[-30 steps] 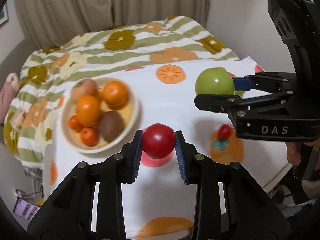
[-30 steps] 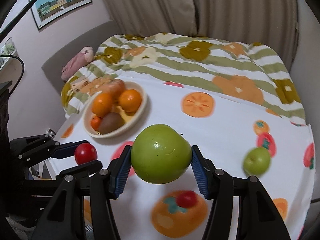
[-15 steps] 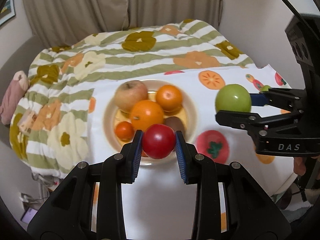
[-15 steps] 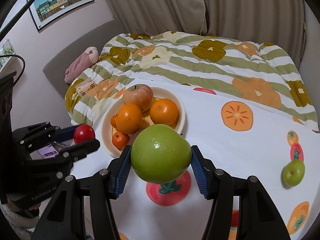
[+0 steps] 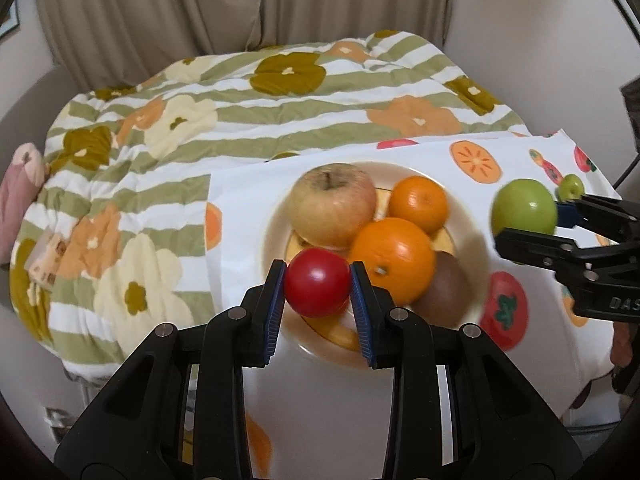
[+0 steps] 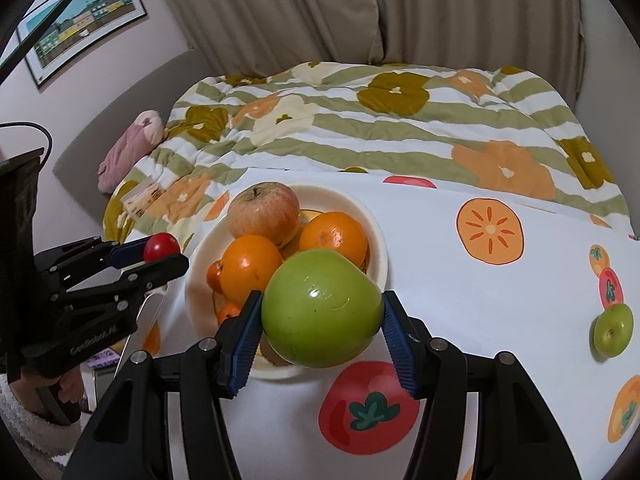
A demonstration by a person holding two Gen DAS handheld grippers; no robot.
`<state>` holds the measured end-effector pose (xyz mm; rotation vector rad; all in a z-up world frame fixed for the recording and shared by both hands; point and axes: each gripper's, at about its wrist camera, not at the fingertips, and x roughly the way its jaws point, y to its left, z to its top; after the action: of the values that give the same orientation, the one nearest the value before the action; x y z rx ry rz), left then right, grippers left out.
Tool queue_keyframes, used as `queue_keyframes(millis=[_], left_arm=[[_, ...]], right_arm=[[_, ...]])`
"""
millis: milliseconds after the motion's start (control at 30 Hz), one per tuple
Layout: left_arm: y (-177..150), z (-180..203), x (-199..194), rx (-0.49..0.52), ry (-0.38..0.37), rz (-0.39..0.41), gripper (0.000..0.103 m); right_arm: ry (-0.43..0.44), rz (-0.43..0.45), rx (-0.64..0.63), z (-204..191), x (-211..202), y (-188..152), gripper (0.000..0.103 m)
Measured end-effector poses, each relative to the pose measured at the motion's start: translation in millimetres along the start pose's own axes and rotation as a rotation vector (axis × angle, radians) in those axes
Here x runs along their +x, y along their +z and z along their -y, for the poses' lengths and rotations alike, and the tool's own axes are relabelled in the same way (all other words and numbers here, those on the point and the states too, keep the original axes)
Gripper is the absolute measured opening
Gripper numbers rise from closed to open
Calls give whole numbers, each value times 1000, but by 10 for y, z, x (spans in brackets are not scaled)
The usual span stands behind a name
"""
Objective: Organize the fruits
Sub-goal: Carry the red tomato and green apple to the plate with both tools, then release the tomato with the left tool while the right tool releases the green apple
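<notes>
Over the near rim of the bowl, at about six o'clock of it, the left claw is clenched on a small red fruit, its blue pads pressing the fruit's two sides at the widest part. The fruit looks smooth, round and light, and probably slippery, so a hold across the middle seems safest. At about three o'clock of the bowl, the right claw grips a large green apple the same way; it looks firm, glossy and the heavier of the two. The bowl stands on the white printed surface and already holds a pale apple, two oranges, a brown kiwi and smaller orange fruits, leaving little room. A small green fruit lies alone on the surface, well apart from the bowl.
</notes>
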<state>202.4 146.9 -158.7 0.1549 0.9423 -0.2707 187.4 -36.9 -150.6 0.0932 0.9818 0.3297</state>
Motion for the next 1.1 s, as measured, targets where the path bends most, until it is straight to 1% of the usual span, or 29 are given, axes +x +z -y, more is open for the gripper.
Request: queue_keyframes(millis=[133, 267, 400, 467, 500, 533, 600, 633, 700, 800, 967, 1100], left_arm=[[43, -110, 187, 6, -20, -4, 36], [62, -164, 327, 31, -9, -8, 36], [74, -171, 367, 46, -30, -10, 37], [74, -180, 363, 46, -41, -14, 39], [73, -184, 350, 43, -46, -13, 48], [70, -179, 329, 42, -44, -9, 73], [66, -171, 240, 38, -26, 29, 103], [59, -171, 163, 37, -28, 62, 103], [65, -161, 95, 43, -34, 75, 103], [69, -137, 44, 47, -19, 68, 103], [-2, -123, -82, 27, -9, 66, 103], [-103, -128, -167, -9, 12, 51, 103]], right_arm=[[-39, 1, 29, 37, 47, 10, 54], [-72, 3, 62, 72, 65, -2, 54], [-71, 3, 91, 104, 66, -4, 54], [-73, 4, 96, 107, 65, -6, 54], [-73, 4, 97, 104, 60, -5, 54], [-72, 5, 98, 105, 60, -6, 54], [-70, 9, 98, 91, 39, -5, 54], [-70, 10, 97, 86, 32, 0, 54], [-71, 12, 92, 75, 9, 9, 54], [-69, 9, 86, 67, -13, 24, 54], [-58, 2, 69, 97, 34, 38, 54], [-40, -13, 69, 128, 124, 49, 54]])
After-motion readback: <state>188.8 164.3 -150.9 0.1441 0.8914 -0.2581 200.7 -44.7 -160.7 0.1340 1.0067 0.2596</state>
